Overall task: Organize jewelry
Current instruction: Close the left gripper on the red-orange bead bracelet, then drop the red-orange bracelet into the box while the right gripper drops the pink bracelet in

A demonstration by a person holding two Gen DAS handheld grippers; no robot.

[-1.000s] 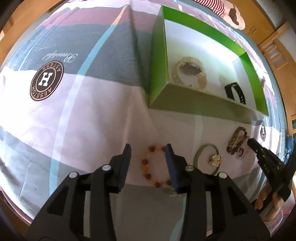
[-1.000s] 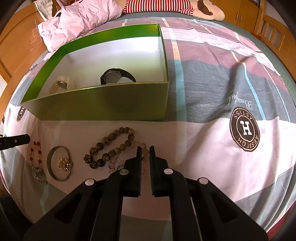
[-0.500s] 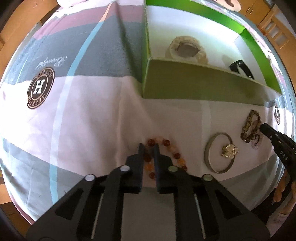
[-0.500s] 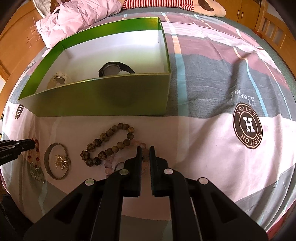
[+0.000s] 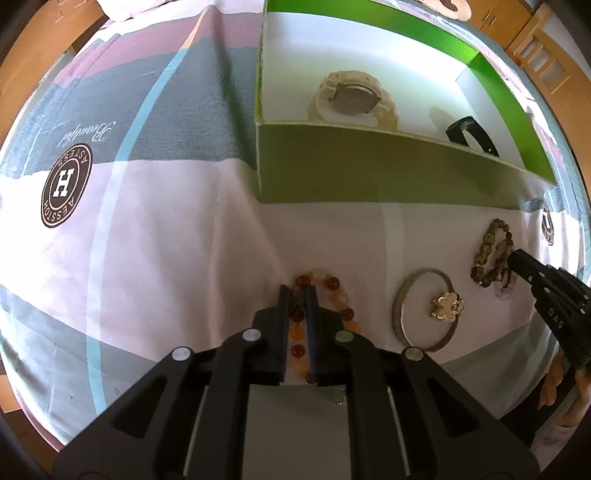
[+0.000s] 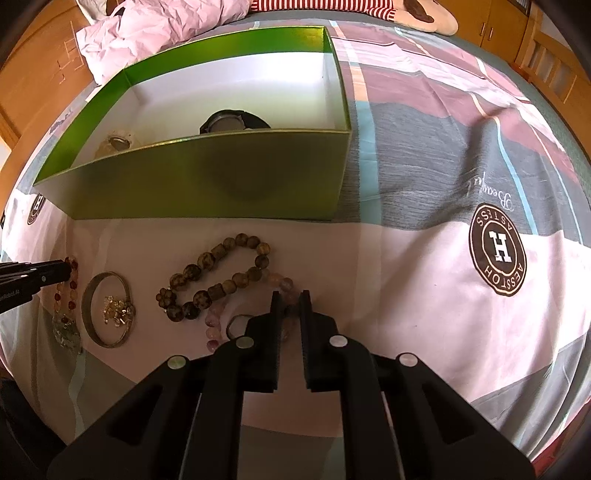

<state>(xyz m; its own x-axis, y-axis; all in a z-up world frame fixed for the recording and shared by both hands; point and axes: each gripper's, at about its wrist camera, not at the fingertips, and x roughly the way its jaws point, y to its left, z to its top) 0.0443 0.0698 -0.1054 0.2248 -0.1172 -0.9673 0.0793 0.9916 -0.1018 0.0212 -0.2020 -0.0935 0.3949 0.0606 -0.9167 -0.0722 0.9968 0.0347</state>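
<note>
- Both your grippers point steeply down: the left gripper (image 5: pixel 297 291) is clamped on the amber bead bracelet (image 5: pixel 325 288), the right gripper (image 6: pixel 290 295) on the pink bead bracelet (image 6: pixel 282 282).
- Beyond them, the green box (image 6: pixel 207 184) holds a cream watch (image 5: pixel 352 96) and a black watch (image 6: pixel 232 122).

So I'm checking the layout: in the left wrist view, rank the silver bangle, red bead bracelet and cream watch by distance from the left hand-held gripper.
1. Red bead bracelet, between the left hand-held gripper fingers.
2. Silver bangle, on the cloth to the right.
3. Cream watch, inside the green box beyond.

Logo-printed bedsheet (image 6: pixel 461 155), crumpled pink pillow (image 6: pixel 147 33), perhaps a striped plush toy (image 6: pixel 369 7)
</note>
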